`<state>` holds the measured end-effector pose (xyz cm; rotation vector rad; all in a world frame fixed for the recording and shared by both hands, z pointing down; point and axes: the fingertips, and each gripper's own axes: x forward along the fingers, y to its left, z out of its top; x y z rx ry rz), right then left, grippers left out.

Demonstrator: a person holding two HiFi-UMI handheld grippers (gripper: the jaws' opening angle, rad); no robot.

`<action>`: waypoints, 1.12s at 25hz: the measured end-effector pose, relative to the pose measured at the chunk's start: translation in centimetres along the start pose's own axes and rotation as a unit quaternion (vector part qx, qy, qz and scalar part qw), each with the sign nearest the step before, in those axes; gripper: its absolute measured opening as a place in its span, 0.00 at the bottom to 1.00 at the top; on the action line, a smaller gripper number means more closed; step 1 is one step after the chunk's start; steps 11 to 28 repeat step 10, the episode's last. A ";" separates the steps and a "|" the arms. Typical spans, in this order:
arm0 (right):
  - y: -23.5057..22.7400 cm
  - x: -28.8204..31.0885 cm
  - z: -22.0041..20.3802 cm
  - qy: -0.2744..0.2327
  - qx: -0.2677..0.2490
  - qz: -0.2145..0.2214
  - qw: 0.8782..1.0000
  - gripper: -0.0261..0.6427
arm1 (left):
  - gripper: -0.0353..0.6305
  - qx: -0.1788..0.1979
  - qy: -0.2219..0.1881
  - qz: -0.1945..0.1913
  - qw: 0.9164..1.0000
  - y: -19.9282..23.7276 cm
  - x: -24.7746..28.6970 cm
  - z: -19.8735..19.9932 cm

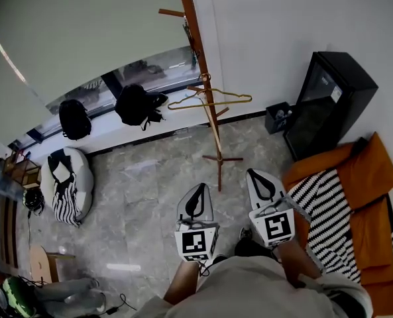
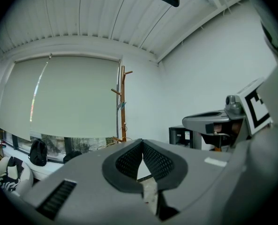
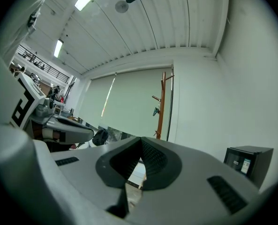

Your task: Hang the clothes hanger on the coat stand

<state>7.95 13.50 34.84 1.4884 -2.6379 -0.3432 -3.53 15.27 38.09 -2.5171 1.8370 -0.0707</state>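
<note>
A wooden coat stand rises near the white wall, its feet on the grey floor. A thin gold clothes hanger hangs on one of its lower pegs. My left gripper and right gripper are held side by side, well short of the stand, both shut and empty. In the left gripper view the coat stand stands ahead past the left gripper, whose jaws meet at the tips. The right gripper view has the coat stand ahead of the shut right gripper.
Two black backpacks sit on the window ledge. A black-and-white beanbag lies at left. A black cabinet stands by the wall at right, with an orange sofa and striped cloth beside me.
</note>
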 end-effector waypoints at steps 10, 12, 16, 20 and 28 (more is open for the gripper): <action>0.4 0.2 -0.7 0.001 0.005 0.007 1.000 0.05 | 0.07 0.001 0.009 -0.004 1.000 -0.3 0.4 -0.8; 0.4 0.2 -0.7 0.001 0.005 0.007 1.000 0.05 | 0.07 0.001 0.009 -0.004 1.000 -0.3 0.4 -0.8; 0.4 0.2 -0.7 0.001 0.005 0.007 1.000 0.05 | 0.07 0.001 0.009 -0.004 1.000 -0.3 0.4 -0.8; 0.4 0.2 -0.7 0.001 0.005 0.007 1.000 0.05 | 0.07 0.001 0.009 -0.004 1.000 -0.3 0.4 -0.8; 0.4 0.2 -0.7 0.001 0.005 0.007 1.000 0.05 | 0.07 0.001 0.009 -0.004 1.000 -0.3 0.4 -0.8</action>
